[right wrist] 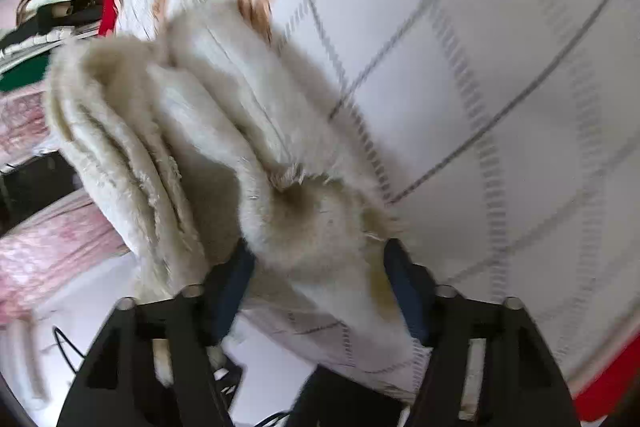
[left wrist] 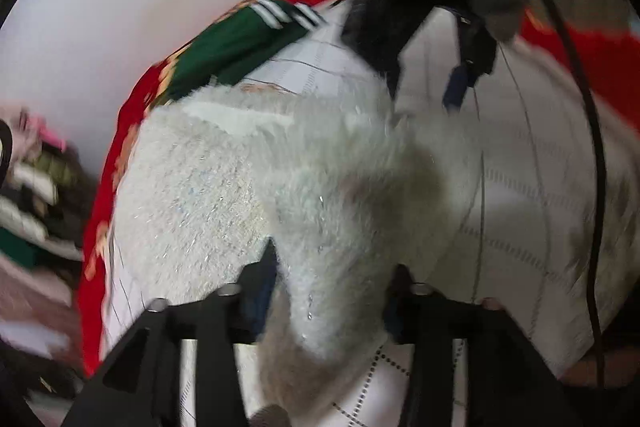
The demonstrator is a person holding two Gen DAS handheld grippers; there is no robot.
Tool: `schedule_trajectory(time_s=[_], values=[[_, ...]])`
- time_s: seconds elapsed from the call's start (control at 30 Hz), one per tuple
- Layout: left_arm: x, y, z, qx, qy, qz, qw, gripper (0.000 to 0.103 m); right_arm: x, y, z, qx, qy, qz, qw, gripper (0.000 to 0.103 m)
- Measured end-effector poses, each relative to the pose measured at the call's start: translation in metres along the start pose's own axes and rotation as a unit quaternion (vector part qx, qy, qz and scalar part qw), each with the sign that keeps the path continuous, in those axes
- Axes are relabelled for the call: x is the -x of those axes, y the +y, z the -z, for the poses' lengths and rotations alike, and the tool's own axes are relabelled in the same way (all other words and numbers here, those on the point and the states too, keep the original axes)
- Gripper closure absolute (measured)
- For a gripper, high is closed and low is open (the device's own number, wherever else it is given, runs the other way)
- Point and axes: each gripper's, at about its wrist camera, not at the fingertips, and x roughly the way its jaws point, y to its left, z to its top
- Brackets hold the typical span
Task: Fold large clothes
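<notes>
Nearest in the left wrist view, the left gripper (left wrist: pixel 332 267) has its two black fingers closed on a bunched fold of one fluffy cream-white fleece garment (left wrist: pixel 248 187), which fills the gap between the blue pads. In the right wrist view the right gripper (right wrist: pixel 318 259) likewise pinches a thick wad of the same fluffy garment (right wrist: pixel 192 115), its two fingers pressed into the pile on either side. The garment hangs in several stacked layers there, lifted off the surface; how many layers cannot be counted through the blur.

Beneath it lies one white quilted bedcover with grey stitched grid lines (right wrist: pixel 500 75), spread over a red patterned blanket (left wrist: pixel 116 163) that shows along the edges. Farther off in the left view, one dark green garment with white stripes (left wrist: pixel 236 43) lies on the blanket, and beyond it the right gripper appears as a dark blurred shape. One black cable (left wrist: pixel 592 131) curves down the right side. A heap of mixed clothes (left wrist: pixel 36 179) at the far left is cut off and too smeared to count.
</notes>
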Motion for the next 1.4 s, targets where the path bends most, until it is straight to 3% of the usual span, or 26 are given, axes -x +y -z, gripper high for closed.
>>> schedule_trajectory(time_s=[0.07, 0.17, 0.27, 0.4, 0.43, 0.47, 0.5, 0.57, 0.67, 0.77, 0.83, 0.9, 1.0, 1.1, 1.2, 1.3, 1.4], values=[[0.014, 0.01, -0.005, 0.045, -0.005, 0.007, 0.999, 0.011, 0.028, 0.007, 0.004, 0.003, -0.026, -0.013, 1.0, 0.032], [0.03, 0.023, -0.008, 0.099, -0.001, 0.015, 0.995, 0.01, 0.048, 0.013, 0.006, -0.003, -0.042, -0.07, 0.997, 0.03], [0.041, 0.03, -0.004, 0.149, 0.011, 0.02, 0.9886, 0.009, 0.045, 0.034, 0.007, 0.019, -0.043, -0.125, 0.991, 0.017], [0.04, 0.066, 0.011, 0.245, 0.037, 0.014, 0.9686, 0.009, -0.023, 0.062, -0.009, 0.063, 0.01, -0.126, 0.99, 0.013], [0.038, 0.072, 0.015, 0.269, 0.048, 0.009, 0.962, 0.009, -0.039, 0.065, -0.016, 0.059, 0.028, -0.125, 0.99, 0.035], [0.034, 0.077, 0.018, 0.29, 0.059, -0.001, 0.9551, 0.009, -0.05, 0.07, -0.017, 0.06, 0.032, -0.127, 0.99, 0.064], [0.03, 0.085, 0.022, 0.314, 0.073, -0.007, 0.9466, 0.009, -0.052, 0.079, -0.014, 0.069, 0.033, -0.133, 0.988, 0.081], [0.025, 0.097, 0.03, 0.351, 0.088, -0.013, 0.9322, 0.009, -0.039, 0.097, -0.003, 0.097, 0.009, -0.132, 0.986, 0.082], [0.005, 0.119, 0.041, 0.401, 0.111, -0.019, 0.9093, 0.009, -0.015, 0.097, 0.021, 0.092, -0.021, -0.188, 0.978, 0.083], [-0.012, 0.127, 0.049, 0.43, 0.144, -0.02, 0.8908, 0.009, -0.03, 0.062, 0.031, 0.052, -0.025, -0.12, 0.991, 0.082], [-0.026, 0.131, 0.053, 0.448, 0.166, -0.015, 0.8786, 0.009, -0.059, 0.028, 0.029, 0.009, -0.011, -0.041, 0.999, 0.07], [-0.031, 0.136, 0.056, 0.457, 0.175, -0.01, 0.872, 0.009, -0.077, 0.01, 0.024, -0.017, 0.002, -0.023, 1.0, 0.063], [-0.038, 0.139, 0.057, 0.451, 0.186, -0.013, 0.8731, 0.009, -0.058, 0.023, 0.021, 0.001, 0.018, -0.01, 1.0, 0.046], [-0.042, 0.143, 0.06, 0.452, 0.188, -0.01, 0.8718, 0.009, -0.017, 0.041, 0.025, 0.036, -0.025, 0.011, 0.999, 0.041], [-0.045, 0.146, 0.062, 0.454, 0.188, 0.006, 0.8709, 0.009, 0.022, 0.059, 0.025, 0.058, -0.081, -0.002, 0.995, 0.016], [-0.046, 0.146, 0.061, 0.44, 0.187, 0.007, 0.8784, 0.009, 0.028, 0.085, -0.004, 0.071, -0.114, -0.046, 0.99, 0.015], [-0.046, 0.145, 0.059, 0.431, 0.187, 0.012, 0.8825, 0.009, 0.003, 0.115, -0.039, 0.08, -0.101, -0.08, 0.988, 0.015]])
